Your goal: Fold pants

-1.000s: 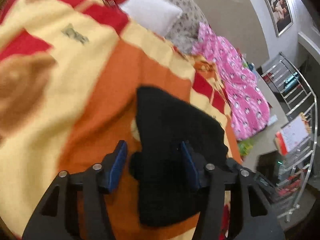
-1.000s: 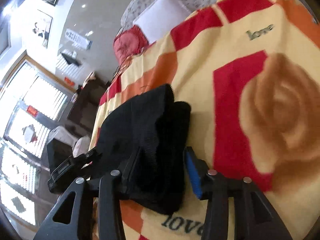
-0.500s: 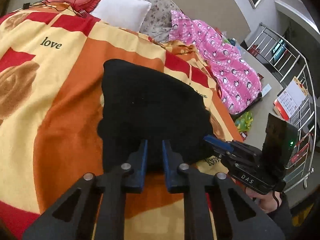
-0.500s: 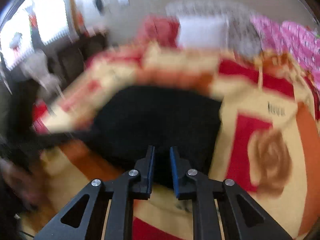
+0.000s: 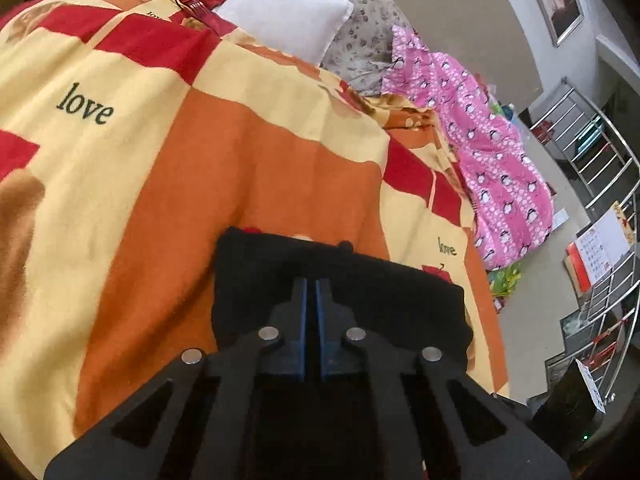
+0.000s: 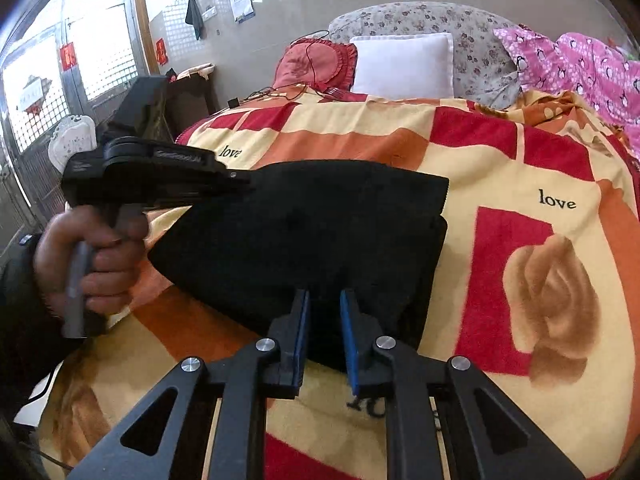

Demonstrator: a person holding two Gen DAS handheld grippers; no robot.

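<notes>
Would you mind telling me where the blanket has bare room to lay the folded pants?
Bare blanket lies between the black pants and the white pillow, and over the rose print right of the pants. It is crowded by the pink penguin cloth and red cushion.

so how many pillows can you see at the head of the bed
3. A red ruffled pillow sits at the left, a white pillow beside it in the middle, and a grey floral pillow behind and to the right. The pink penguin-print cloth may hide more.
</notes>
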